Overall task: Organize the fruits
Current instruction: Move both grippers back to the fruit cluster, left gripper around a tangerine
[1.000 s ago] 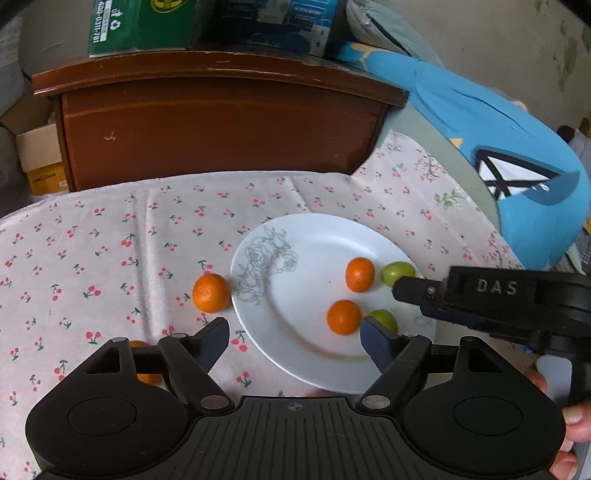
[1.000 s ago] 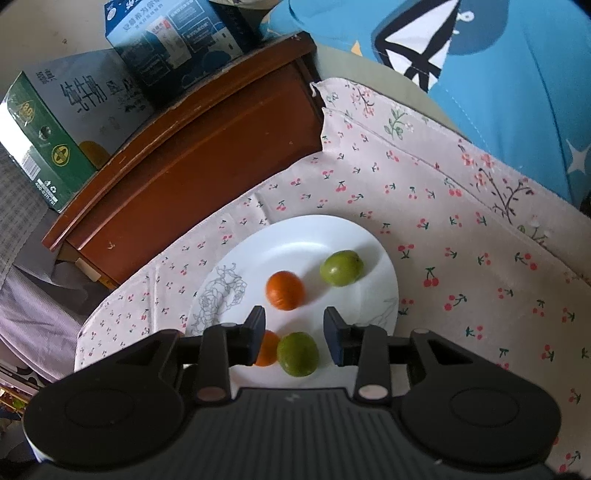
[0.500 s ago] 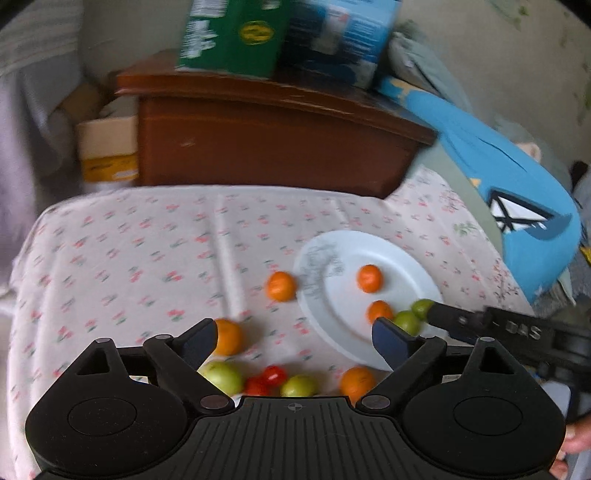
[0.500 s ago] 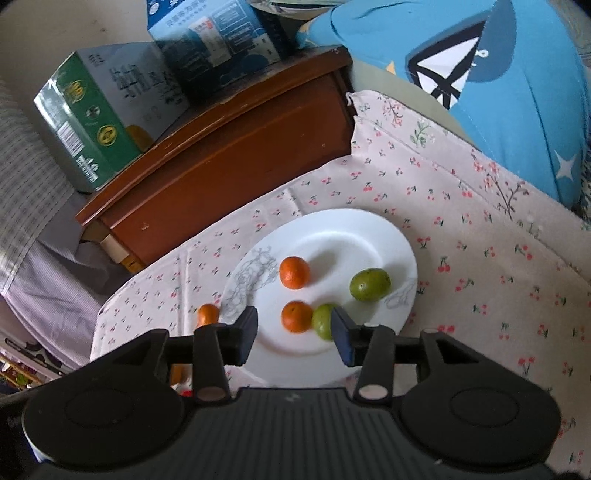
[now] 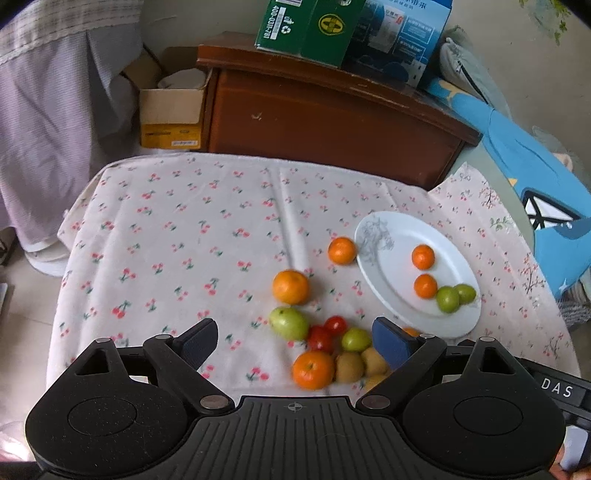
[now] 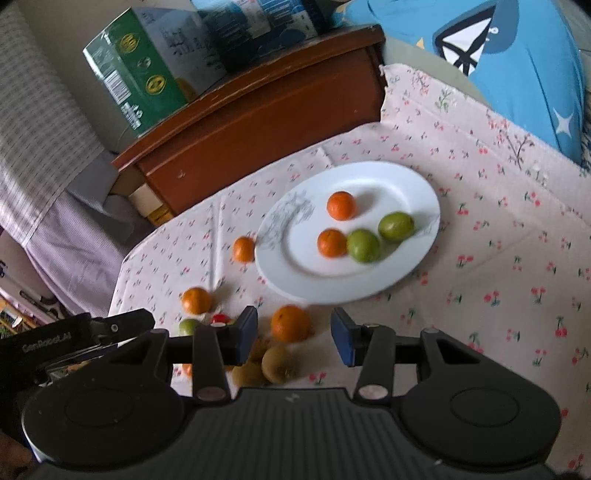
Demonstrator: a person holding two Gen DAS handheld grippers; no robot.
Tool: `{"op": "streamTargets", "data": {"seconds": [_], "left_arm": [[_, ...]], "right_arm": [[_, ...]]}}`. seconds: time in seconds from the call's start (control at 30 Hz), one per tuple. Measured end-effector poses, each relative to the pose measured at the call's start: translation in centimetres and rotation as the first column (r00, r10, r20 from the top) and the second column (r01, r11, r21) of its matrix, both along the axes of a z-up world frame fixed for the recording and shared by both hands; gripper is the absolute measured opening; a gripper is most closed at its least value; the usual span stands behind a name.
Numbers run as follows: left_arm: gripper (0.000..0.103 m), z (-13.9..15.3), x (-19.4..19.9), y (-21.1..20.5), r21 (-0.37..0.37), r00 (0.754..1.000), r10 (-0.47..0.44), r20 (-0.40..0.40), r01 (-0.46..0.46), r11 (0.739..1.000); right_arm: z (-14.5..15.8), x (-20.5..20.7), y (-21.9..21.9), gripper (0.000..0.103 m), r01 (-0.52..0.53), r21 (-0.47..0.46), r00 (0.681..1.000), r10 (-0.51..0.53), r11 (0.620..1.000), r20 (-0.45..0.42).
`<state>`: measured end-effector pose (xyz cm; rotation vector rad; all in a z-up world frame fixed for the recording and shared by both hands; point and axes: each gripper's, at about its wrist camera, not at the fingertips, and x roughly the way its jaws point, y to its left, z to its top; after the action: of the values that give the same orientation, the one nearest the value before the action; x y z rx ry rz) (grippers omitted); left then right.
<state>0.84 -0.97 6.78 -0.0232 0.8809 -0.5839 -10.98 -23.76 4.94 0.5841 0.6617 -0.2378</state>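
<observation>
Fruits (image 5: 313,370) loose on cherry-print cloth (image 5: 177,243); wooden cabinet (image 5: 325,118) behind.

A table covered by a pale cloth (image 5: 192,236) printed with small cherries fills the foreground. Behind it stands a dark red-brown wooden cabinet (image 5: 325,122), bearing a green carton (image 5: 306,27) and a blue carton (image 5: 399,33) side by side. Left of the cabinet sits an open cardboard box (image 5: 171,110), with lilac striped fabric (image 5: 55,110) hanging beyond it. A bright blue cushion (image 6: 517,62) lies at the right. The wall (image 5: 517,51) is plain and pale; soft daylight.
</observation>
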Motion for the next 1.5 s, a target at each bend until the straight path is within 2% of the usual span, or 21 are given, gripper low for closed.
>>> {"op": "streamTargets", "data": {"seconds": [0.37,0.5,0.73,0.9,1.03,1.17,1.37,1.5], "left_arm": [[0.092,-2.8,-2.1,0.9,0.059,0.999,-0.044,-0.002,0.044,0.997],[0.092,-3.6,-2.6,0.5,0.091,0.996,-0.072,0.052,0.067,0.994],[0.091,-4.4,-2.7,0.1,0.055,0.994,-0.079,0.069,0.075,0.996],[0.091,-5.0,-2.8,-0.7,0.079,0.989,-0.105,0.105,0.097,0.992],[0.090,-5.1,-2.6,-0.8,0.064,0.987,-0.109,0.118,0.102,0.993],[0.084,-5.2,-2.7,-1.5,0.066,0.981,-0.137,0.137,0.129,0.989],[0.057,-5.9,-2.6,-2.2,0.081,0.974,-0.184,0.128,0.175,0.981],[0.053,-6.1,-2.8,-2.5,0.086,0.968,-0.205,0.145,0.194,0.977]], "right_arm": [[-1.9,-1.2,1.6,0.045,-0.003,0.041,0.999,0.005,0.999,-0.033],[-2.4,-1.0,1.9,0.045,-0.010,0.047,0.999,0.012,0.999,-0.039],[-3.0,-0.3,1.8,0.042,-0.010,0.083,0.999,0.013,0.996,-0.030],[-3.5,0.2,2.1,0.040,-0.018,0.087,0.999,0.021,0.996,-0.034],[-3.8,0.6,2.0,0.039,-0.008,0.094,0.999,0.011,0.996,-0.035],[-4.0,0.9,2.0,0.038,-0.006,0.101,0.999,0.010,0.995,-0.038],[-4.4,1.2,1.9,0.035,-0.001,0.114,0.999,0.006,0.993,-0.040],[-4.6,1.3,1.7,0.032,0.009,0.126,0.999,-0.005,0.992,-0.034]]}}
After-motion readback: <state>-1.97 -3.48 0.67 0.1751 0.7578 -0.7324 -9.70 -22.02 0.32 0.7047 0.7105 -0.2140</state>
